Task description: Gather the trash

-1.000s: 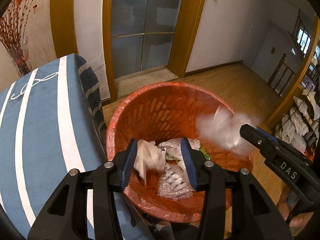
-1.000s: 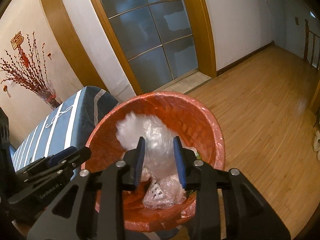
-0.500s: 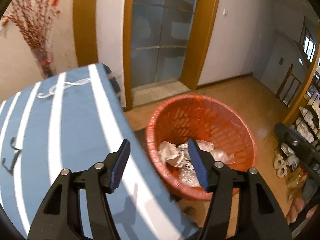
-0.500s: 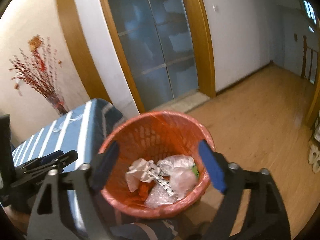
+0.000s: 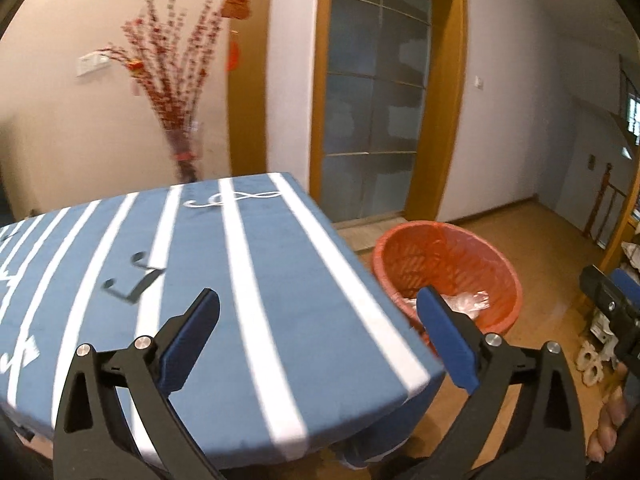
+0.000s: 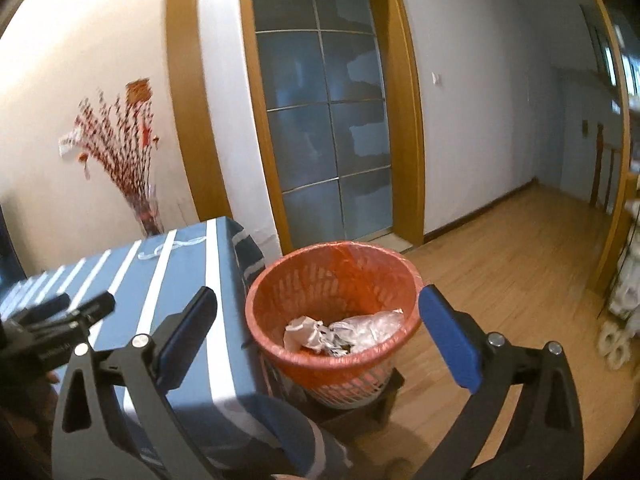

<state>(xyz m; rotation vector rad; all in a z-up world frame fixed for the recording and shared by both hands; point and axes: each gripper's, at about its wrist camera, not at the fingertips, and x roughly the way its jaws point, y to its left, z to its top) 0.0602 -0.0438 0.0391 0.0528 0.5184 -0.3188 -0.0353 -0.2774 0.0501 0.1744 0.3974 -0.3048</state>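
Trash (image 6: 340,330) lies in the orange bin (image 6: 332,280): crumpled paper and clear plastic film, piled on the bottom. Left tool (image 5: 320,336): jaws opening, wide apart, nothing between the pads; it hangs over the near corner of the counter (image 5: 240,280), which carries a blue cloth with white stripes. Right tool (image 6: 316,334): jaws wide apart, nothing between them; seen from its own view, the bin lies beyond the gap. Bin stands on the wood floor (image 6: 500,272) just beside the counter's right edge, lined with an orange bag. Right tool's tip shows at the right edge of the left view. Beyond the counter: vase of red branches (image 5: 176,92) against the wall. Farther back, a wood-framed glass door (image 6: 324,136).
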